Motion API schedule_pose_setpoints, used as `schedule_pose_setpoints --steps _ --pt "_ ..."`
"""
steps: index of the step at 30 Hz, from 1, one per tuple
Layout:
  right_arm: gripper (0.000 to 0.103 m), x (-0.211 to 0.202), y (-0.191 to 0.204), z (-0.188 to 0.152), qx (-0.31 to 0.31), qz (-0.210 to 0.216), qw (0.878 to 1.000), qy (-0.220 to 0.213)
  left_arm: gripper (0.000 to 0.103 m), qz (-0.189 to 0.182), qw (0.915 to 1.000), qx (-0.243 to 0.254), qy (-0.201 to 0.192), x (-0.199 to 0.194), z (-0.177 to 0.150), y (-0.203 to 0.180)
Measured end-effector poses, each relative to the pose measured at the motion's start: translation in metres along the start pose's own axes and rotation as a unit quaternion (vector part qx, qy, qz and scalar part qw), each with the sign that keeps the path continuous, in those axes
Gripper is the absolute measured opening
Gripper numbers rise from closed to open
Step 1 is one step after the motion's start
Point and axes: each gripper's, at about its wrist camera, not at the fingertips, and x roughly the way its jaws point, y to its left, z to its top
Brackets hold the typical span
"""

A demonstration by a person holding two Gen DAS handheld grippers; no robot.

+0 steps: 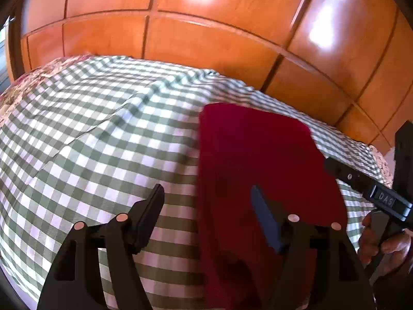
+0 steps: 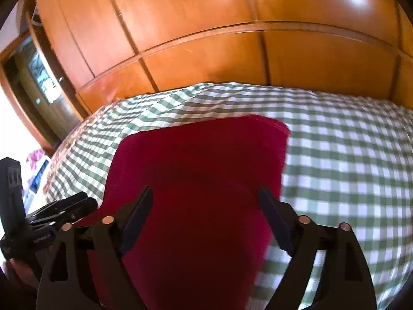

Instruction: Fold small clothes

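A dark red garment [image 1: 260,160] lies flat in a long folded shape on a green-and-white checked bedcover [image 1: 103,129]. My left gripper [image 1: 207,193] is open above the cloth's left edge, one finger over the bedcover and one over the red cloth, holding nothing. My right gripper [image 2: 205,196] is open and empty, hovering over the near part of the red garment [image 2: 201,160], with the cloth showing between its fingers. The right gripper also shows at the right edge of the left wrist view [image 1: 369,186], and the left gripper at the left edge of the right wrist view [image 2: 64,206].
A tall orange wooden wardrobe [image 1: 206,38] stands right behind the bed. The checked bedcover [image 2: 348,155] spreads wide to the left and right of the garment, with a crease at its left. A dark doorway [image 2: 38,77] is at the far left of the right wrist view.
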Motion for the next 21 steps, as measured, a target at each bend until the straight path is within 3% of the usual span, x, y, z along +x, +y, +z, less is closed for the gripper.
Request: schedule_pose_setpoints --steps 4,8,16,21 --pt "0.089 -0.003 -0.021 -0.011 0.047 0.018 0.999 0.011 0.073 -0.009 0.9998 0.019 -0.006 -0.005 -0.001 -0.011" --pt "0.089 0.004 -0.036 -0.019 0.083 0.064 0.994 0.031 0.073 -0.012 0.9994 0.034 -0.001 -0.002 -0.003 -0.018" --pt "0.09 0.023 -0.038 -0.029 0.089 0.117 0.987 0.064 0.073 -0.022 0.9989 0.037 0.017 0.01 -0.005 -0.017" --pt "0.085 0.04 -0.046 -0.035 0.117 0.165 0.976 0.082 0.07 -0.063 0.9964 0.015 0.054 0.034 -0.014 -0.002"
